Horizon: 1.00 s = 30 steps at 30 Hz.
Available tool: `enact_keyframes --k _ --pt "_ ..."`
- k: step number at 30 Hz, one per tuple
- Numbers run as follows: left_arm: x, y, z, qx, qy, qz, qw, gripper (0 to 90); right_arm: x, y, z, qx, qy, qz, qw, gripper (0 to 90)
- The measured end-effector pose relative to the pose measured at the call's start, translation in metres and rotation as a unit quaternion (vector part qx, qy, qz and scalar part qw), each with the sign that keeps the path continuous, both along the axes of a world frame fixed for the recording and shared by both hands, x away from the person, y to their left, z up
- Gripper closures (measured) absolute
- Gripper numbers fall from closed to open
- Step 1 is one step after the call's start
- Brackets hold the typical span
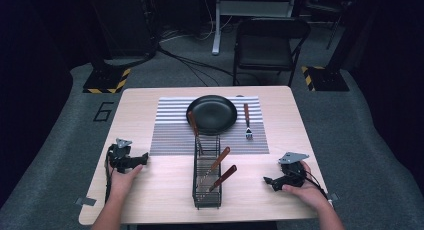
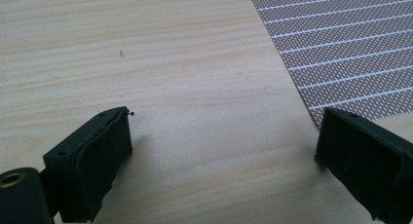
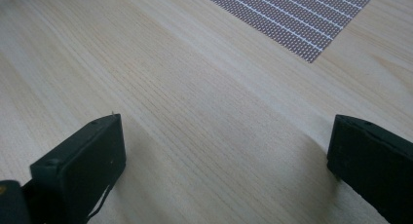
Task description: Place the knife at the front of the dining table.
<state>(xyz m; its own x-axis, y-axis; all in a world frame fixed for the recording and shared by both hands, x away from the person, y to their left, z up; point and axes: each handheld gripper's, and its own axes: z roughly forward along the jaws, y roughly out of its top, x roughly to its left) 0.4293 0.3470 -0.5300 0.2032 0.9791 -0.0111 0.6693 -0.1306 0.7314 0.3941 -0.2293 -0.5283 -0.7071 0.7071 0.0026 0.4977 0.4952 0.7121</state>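
Both grippers rest on bare table (image 1: 150, 190) — left gripper (image 1: 142, 159) and right gripper (image 1: 268, 181), jaws spread wide, holding nothing. The wire basket (image 1: 207, 176) with cutlery stands between them, touching the placemat's (image 1: 170, 135) near edge.

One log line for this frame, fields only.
left tool: open, empty | right tool: open, empty | wire basket: three utensils | fork: on placemat

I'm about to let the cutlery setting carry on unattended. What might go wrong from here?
The wire basket is narrow and the wooden-handled utensils lean crossed in it, so pulling one may drag another or tip it. The utensil leaning at the basket's far end overlaps the black plate rim and may knock it. Both the left gripper and right gripper start open, far off.
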Motion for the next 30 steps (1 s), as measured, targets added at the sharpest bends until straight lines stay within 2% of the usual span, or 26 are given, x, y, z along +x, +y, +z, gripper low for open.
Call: enact_keyframes --k 14,15,16,20,24,27,30 --pt "-0.0010 -0.0014 0.0007 -0.001 0.001 -0.007 1.0000 7.7 -0.0003 0.0001 0.0001 -0.002 0.000 0.000 1.0000 0.0" --pt "-0.0013 -0.0024 0.0001 -0.005 -0.005 -0.004 1.0000 8.6 -0.0003 0.0001 0.0001 -0.002 0.000 0.000 1.0000 0.0" --pt "-0.0017 -0.0017 0.0006 0.000 -0.003 -0.009 1.0000 9.4 -0.0002 0.0001 0.0001 -0.001 0.000 0.000 1.0000 0.0" --pt "-0.0023 -0.0024 0.0011 -0.002 -0.003 -0.010 0.9999 11.9 -0.0002 0.0001 0.0000 -0.001 0.000 0.000 1.0000 0.0" --pt "-0.0028 -0.0037 0.0003 -0.003 -0.012 -0.007 0.9999 14.4 -0.0002 0.0000 0.0000 -0.001 0.000 0.000 1.0000 0.0" --pt "-0.0031 -0.0043 0.0009 -0.003 -0.012 -0.005 0.9999 15.4 -0.0002 0.0001 0.0000 -0.001 0.000 0.000 1.0000 0.0" --pt "-0.0046 -0.0047 0.0039 -0.002 -0.001 -0.008 1.0000 19.7 -0.0002 0.0001 0.0000 -0.001 0.000 0.000 1.0000 0.0"
